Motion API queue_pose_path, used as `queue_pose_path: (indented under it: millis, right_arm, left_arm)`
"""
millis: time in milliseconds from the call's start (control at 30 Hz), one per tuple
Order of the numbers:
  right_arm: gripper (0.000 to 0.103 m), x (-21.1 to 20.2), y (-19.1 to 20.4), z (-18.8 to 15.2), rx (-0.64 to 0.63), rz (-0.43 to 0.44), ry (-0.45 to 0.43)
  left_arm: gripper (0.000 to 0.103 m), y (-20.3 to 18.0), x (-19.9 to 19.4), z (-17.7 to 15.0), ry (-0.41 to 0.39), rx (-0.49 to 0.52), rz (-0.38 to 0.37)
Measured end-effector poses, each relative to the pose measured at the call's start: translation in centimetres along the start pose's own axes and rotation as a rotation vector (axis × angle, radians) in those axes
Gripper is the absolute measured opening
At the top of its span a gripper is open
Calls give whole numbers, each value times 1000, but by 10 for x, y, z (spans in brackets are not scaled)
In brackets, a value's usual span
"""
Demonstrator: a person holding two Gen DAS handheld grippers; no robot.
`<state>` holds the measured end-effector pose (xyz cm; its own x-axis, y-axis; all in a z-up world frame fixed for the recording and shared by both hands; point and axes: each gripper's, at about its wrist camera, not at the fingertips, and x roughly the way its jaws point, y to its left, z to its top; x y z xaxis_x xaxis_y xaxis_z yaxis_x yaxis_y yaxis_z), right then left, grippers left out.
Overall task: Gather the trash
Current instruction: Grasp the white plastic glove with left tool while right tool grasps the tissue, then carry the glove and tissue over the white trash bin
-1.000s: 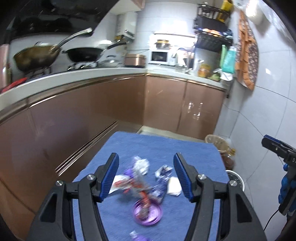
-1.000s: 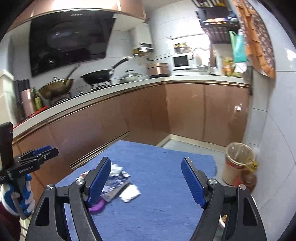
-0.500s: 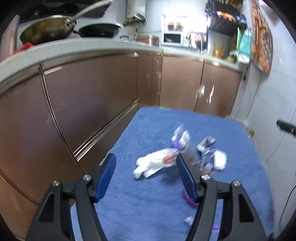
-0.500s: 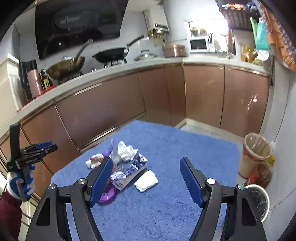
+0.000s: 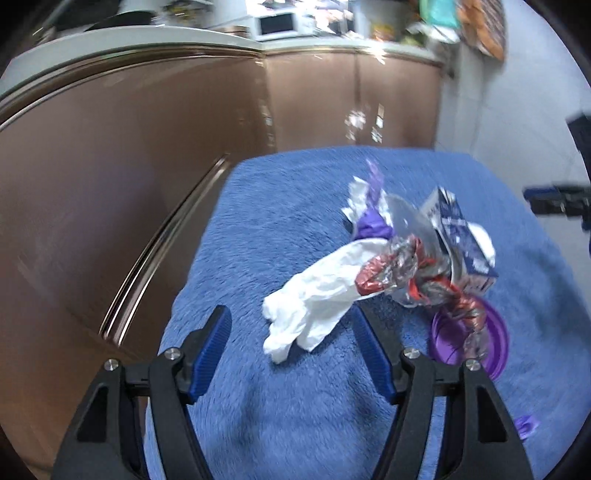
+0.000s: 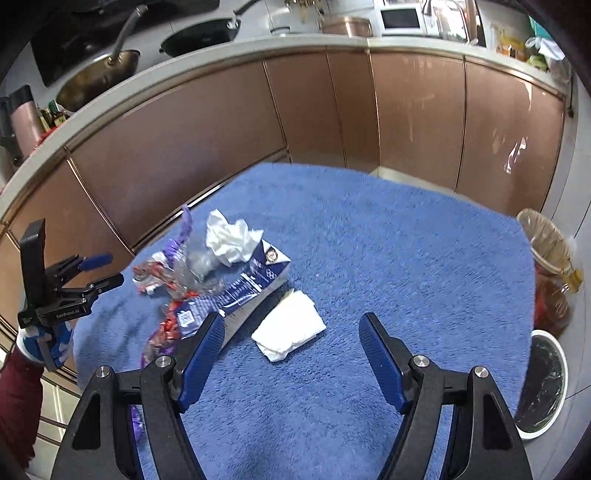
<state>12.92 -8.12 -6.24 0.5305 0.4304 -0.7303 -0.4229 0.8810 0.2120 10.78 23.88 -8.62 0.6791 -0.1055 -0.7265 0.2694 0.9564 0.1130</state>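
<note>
I am in a kitchen with glossy copper-brown cabinets (image 6: pixel 417 122) under a pale counter, where a white microwave (image 6: pixel 400 17) and two pans stand, and before me is a table under a fluffy blue cloth (image 6: pixel 388 258). The trash lies in a loose heap toward the table's left edge in my right view. The one piece with print is a flattened dark blue carton (image 6: pixel 245 286) (image 5: pixel 460 240), white lettering and a round emblem on it, too small for me to read. Against its near edge lies a folded white napkin (image 6: pixel 290 325), and on its far end sits a crumpled white tissue (image 6: pixel 231 240). Left of it are a crushed clear plastic piece (image 6: pixel 197 271), red and silver foil wrappers (image 5: pixel 399 271) and a strip of purple wrapper (image 6: pixel 183 230). A white crumpled glove-like piece (image 5: pixel 314 301) stretches toward the near left, and a purple round lid (image 5: pixel 491 338) lies beside the foil. My left gripper (image 5: pixel 291 352) has just been opening; its blue jaws stand apart with the white piece's near end between them, untouched. On its body I read "GenRobot.AI" in my right view. My right gripper (image 6: pixel 291 354) stands open and empty, just short of the napkin. Off the table's right edge stand a lined bin (image 6: pixel 545 240) and an oil bottle (image 6: pixel 557 302).
</note>
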Motion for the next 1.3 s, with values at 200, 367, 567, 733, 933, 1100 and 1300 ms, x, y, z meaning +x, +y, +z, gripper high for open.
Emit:
queue_pose_path:
  millis: [200, 367, 567, 733, 933, 1100, 1300]
  right_arm:
    - [73, 28, -4, 4, 3, 4, 50]
    - [73, 48, -4, 10, -18, -1, 80]
    - [69, 78, -5, 12, -32, -10, 132]
    - [54, 96, -2, 5, -56, -12, 173]
    - [15, 93, 4, -7, -85, -9, 178]
    - [8, 71, 4, -15, -79, 5, 146]
    - [7, 31, 5, -24, -75, 16, 95]
  left_arm:
    - [66, -10, 31, 15, 26, 88, -28]
    - [61, -12, 52, 18, 64, 90, -70]
    - [32, -10, 65, 8, 102, 37, -100]
    - [16, -5, 55, 0, 97, -36, -135]
    - [13, -7, 35, -17, 92, -95, -131]
    - [12, -5, 11, -29, 75, -140, -99]
    - [12, -1, -27, -30, 22, -205, -62]
